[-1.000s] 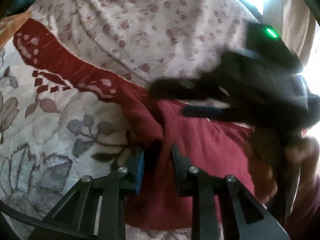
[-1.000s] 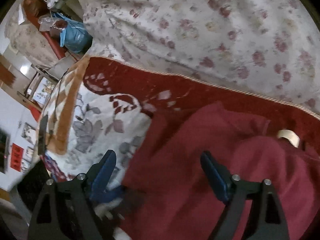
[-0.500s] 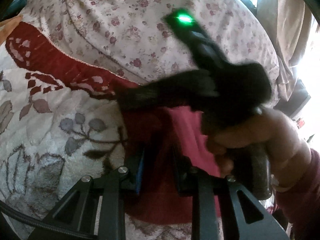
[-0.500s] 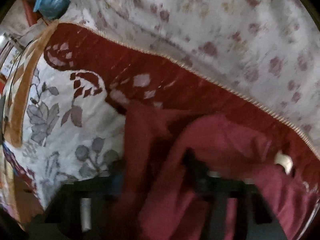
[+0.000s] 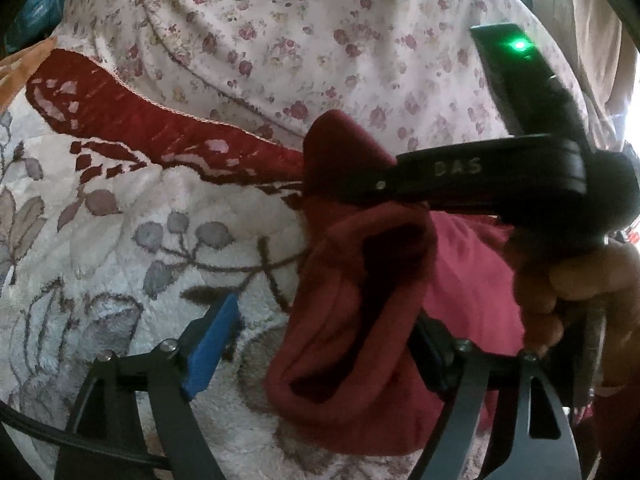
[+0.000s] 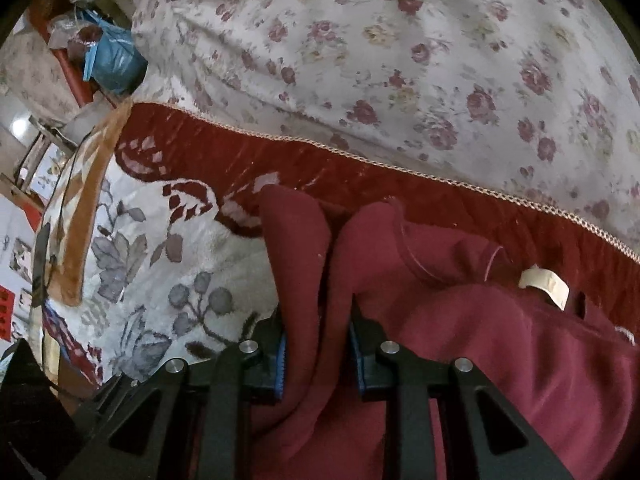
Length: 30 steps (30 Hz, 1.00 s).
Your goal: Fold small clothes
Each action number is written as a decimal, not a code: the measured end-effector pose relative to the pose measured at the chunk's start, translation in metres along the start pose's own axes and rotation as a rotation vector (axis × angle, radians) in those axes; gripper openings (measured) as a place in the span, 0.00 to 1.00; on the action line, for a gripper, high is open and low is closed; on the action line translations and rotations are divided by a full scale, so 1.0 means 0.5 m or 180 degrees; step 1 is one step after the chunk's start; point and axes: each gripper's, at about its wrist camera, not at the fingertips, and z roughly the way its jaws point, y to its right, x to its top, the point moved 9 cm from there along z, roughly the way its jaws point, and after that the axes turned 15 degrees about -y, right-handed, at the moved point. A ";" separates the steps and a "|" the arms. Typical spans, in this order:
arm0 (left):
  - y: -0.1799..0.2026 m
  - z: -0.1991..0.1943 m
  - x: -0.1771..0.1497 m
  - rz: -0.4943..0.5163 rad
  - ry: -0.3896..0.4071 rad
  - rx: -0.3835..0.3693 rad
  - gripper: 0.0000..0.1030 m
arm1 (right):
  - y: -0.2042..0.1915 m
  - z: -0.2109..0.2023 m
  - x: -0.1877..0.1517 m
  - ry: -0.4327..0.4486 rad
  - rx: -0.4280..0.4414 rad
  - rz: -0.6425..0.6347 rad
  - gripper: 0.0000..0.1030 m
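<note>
The right claw (image 6: pixel 318 350) is closing on a bunched fold of the red garment (image 6: pixel 500 360), cloth pressed between its pads; it should bite deep before lifting. The left claw (image 5: pixel 320 344) is opening, the garment loose between its jaws. Its right pad hides behind cloth, and the garment's outline is cut off.

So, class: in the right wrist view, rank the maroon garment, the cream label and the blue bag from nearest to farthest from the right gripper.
1. Maroon garment: between the closing right gripper jaws.
2. Cream label: right, on the garment.
3. Blue bag: far upper left, off the bed.
</note>
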 end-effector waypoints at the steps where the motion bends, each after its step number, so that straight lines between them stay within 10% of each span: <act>1: 0.001 0.002 -0.001 0.0013 -0.0001 0.0019 0.78 | 0.002 -0.002 -0.002 0.0006 0.0014 0.0008 0.25; 4: 0.006 0.003 -0.005 0.0073 0.0005 0.0052 0.76 | 0.004 -0.009 -0.009 0.0028 0.0055 0.0018 0.25; 6: 0.016 0.006 -0.010 0.0123 -0.0008 -0.0016 0.48 | 0.005 -0.013 -0.013 0.0047 0.0087 0.0027 0.25; 11: 0.049 -0.002 -0.025 0.0249 0.0000 -0.0062 0.22 | 0.008 -0.019 -0.026 0.0096 0.0197 0.0057 0.25; 30: 0.336 -0.090 -0.049 0.0797 0.0003 -0.0275 0.18 | 0.119 -0.269 -0.140 0.0508 0.0141 0.0018 0.22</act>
